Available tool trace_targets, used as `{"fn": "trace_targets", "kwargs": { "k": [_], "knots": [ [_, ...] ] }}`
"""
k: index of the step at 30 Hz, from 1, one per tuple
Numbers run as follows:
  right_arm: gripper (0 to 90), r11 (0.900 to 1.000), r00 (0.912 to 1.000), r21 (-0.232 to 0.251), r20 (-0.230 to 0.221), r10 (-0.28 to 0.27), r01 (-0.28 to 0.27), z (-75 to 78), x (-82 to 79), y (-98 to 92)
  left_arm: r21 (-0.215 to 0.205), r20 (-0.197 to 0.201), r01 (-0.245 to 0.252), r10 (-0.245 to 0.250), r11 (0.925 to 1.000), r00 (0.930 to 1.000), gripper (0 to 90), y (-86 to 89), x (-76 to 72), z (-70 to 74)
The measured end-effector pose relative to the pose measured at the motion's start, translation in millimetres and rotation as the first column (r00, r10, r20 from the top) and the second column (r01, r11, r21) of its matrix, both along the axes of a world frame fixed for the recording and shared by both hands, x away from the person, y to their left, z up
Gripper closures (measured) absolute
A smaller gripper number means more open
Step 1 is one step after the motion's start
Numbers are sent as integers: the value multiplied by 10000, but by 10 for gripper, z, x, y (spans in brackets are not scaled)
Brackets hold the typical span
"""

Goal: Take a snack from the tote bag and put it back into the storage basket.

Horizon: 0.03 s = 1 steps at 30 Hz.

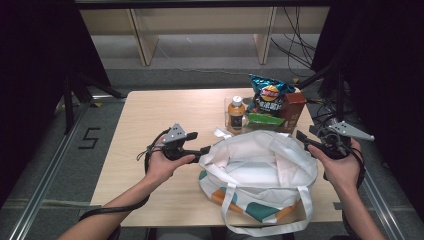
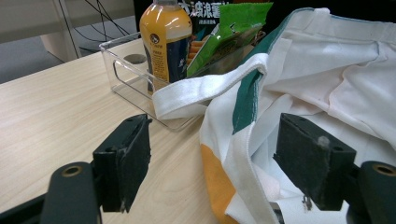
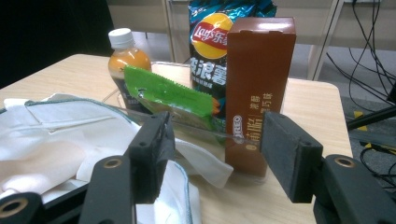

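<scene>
White canvas tote bag (image 1: 260, 167) with teal and orange panels slumped at table's near edge; left gripper (image 2: 212, 161) gaping wide astride bag's rim, nothing pinched; right gripper (image 3: 215, 156) open too, just right of bag; risks: soft rim slipping from closing pads, loose strap (image 2: 205, 88) snagging clear plastic bin (image 2: 122, 74) beyond bag, toppling orange drink bottle (image 2: 166, 39).
</scene>
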State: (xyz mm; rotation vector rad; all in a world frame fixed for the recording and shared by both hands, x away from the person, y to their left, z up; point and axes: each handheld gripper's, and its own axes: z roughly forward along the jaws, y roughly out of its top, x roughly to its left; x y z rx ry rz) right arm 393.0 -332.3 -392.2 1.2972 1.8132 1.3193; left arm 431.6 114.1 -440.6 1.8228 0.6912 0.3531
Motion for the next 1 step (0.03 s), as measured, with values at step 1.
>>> {"fn": "trace_targets", "kwargs": {
  "k": [1],
  "knots": [
    [440, 10000, 10000, 0, 0, 0, 0, 0, 0, 0, 0, 0, 0, 0, 10000, 10000, 258, 0, 0, 0]
  ]
}}
